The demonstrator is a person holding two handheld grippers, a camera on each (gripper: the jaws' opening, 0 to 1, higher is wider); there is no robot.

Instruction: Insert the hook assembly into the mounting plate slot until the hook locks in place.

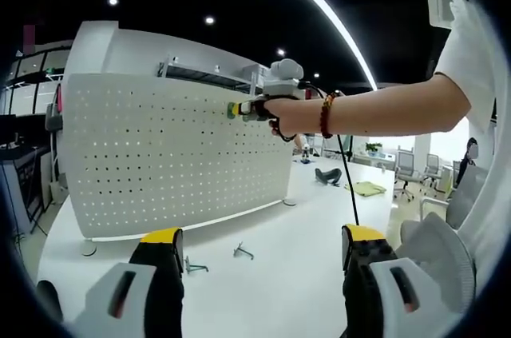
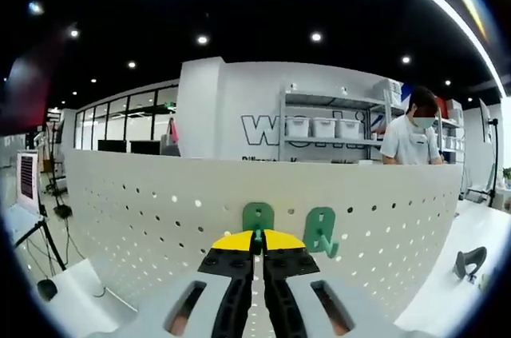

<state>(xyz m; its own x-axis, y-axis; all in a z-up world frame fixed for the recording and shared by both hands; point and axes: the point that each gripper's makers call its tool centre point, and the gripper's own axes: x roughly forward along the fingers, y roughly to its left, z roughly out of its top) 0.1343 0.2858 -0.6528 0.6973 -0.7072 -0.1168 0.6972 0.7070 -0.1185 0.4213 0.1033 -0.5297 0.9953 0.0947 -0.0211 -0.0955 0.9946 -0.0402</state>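
Right gripper [image 2: 257, 252] is clamped on a small green plastic hook [image 2: 258, 218] pressed against the white perforated metal pegboard [image 2: 160, 210], near its top edge; a second green hook [image 2: 321, 231] sits just beside it, already mounted. Light, stiff part (prob. slippery), best pinched by its flat back. Two small metal hooks [image 1: 243, 252] lie on the white table [image 1: 303, 274] below the board. Left gripper [image 1: 263, 246] hangs wide, holding nothing.

The right claw [image 2: 257, 244] hides the lower part of the green hook [image 2: 258, 216].
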